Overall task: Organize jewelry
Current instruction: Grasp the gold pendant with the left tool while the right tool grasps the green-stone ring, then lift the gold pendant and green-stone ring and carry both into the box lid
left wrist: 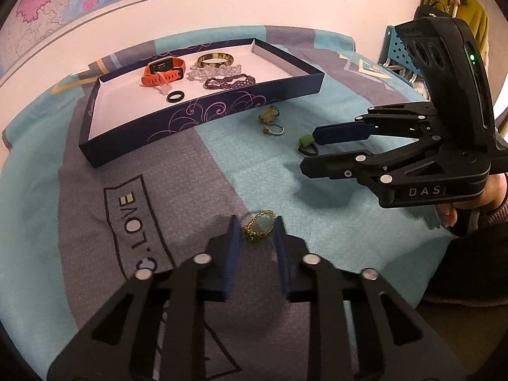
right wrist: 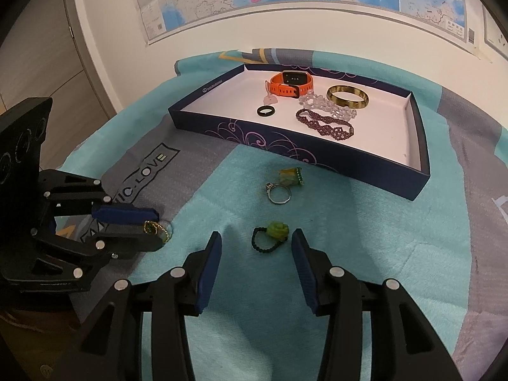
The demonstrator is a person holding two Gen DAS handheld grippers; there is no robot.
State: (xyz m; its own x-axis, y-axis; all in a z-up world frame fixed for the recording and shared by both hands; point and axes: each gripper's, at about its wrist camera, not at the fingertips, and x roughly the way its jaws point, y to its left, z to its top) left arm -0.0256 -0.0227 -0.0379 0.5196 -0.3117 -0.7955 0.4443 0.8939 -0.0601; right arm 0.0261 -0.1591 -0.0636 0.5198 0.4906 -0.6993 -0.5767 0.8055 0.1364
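A dark blue tray (left wrist: pixel 222 108) (right wrist: pixel 317 152) holds an orange watch (left wrist: pixel 162 71) (right wrist: pixel 290 84), a gold bangle (left wrist: pixel 216 59) (right wrist: pixel 347 96), clear beads (left wrist: pixel 216 71), dark red beads (left wrist: pixel 230 82) (right wrist: pixel 324 123) and a black ring (left wrist: pixel 175 96) (right wrist: pixel 266 111). My left gripper (left wrist: pixel 256 227) (right wrist: pixel 157 227) is open, its fingers either side of a green beaded ring (left wrist: pixel 258 226) (right wrist: pixel 155 228) on the cloth. My right gripper (right wrist: pixel 256 238) (left wrist: pixel 309 150) is open around a black ring with a green flower (right wrist: pixel 273 235) (left wrist: pixel 307 144).
A silver ring (right wrist: pixel 279 193) (left wrist: pixel 273 129) and a yellow-green ring (right wrist: pixel 290 176) (left wrist: pixel 269 114) lie on the teal and grey cloth (right wrist: pixel 381 238) in front of the tray. A map hangs on the wall behind.
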